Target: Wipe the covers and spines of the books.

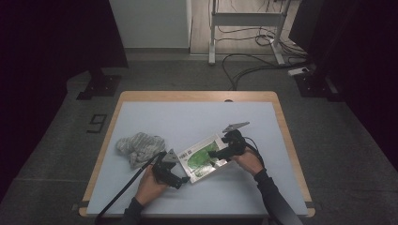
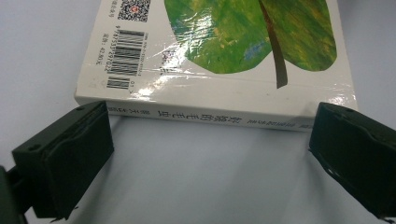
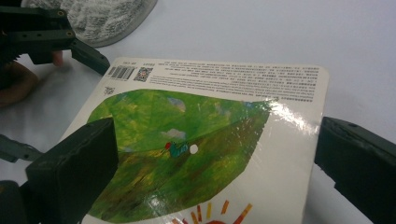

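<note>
High view: book (image 1: 202,159) | glossy white cover | green leaf picture

Cloth (image 1: 140,147) crowds left of book (image 1: 202,158); far tabletop (image 1: 197,117) open.

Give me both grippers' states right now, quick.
Left gripper: open, jaws wide apart at the book's spine, holding nothing.
Right gripper: open, jaws spread either side of the book, not clamped.
</note>
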`<action>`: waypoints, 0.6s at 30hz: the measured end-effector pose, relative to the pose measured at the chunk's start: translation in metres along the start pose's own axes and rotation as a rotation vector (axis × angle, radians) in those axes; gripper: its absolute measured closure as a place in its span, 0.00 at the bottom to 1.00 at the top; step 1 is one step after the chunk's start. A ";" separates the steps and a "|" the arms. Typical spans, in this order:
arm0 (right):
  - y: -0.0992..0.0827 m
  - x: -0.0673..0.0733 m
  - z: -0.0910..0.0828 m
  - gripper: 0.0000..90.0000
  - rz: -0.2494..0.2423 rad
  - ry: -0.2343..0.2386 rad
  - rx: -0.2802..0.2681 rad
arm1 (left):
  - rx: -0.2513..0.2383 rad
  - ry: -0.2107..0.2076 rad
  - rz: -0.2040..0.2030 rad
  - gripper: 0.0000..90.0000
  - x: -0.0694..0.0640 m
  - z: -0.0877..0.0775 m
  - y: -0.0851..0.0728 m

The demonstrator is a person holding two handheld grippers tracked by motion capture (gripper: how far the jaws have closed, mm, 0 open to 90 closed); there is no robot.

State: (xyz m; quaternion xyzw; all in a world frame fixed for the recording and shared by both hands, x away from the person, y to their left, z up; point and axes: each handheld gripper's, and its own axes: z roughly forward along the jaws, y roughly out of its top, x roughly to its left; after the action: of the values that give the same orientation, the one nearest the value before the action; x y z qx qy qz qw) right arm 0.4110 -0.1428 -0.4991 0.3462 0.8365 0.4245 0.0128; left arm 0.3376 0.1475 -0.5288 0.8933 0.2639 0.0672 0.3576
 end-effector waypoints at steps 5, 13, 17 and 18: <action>-0.003 0.005 -0.005 0.00 0.003 -0.004 -0.010 | 0.000 0.000 0.000 0.00 0.000 0.000 0.000; -0.007 0.009 -0.015 0.00 0.004 0.001 -0.019 | 0.000 0.000 0.000 0.00 0.000 0.000 0.000; -0.012 0.008 -0.015 0.00 0.018 0.006 -0.018 | 0.000 0.000 0.000 0.00 0.000 0.000 0.000; -0.013 0.008 -0.014 0.00 0.018 0.004 -0.016 | 0.000 0.000 0.000 0.00 0.000 0.000 0.000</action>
State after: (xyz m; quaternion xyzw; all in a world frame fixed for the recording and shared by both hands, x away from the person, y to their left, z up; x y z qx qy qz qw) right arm 0.3934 -0.1534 -0.4970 0.3526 0.8301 0.4318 0.0101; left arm 0.3374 0.1475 -0.5288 0.8932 0.2641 0.0672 0.3576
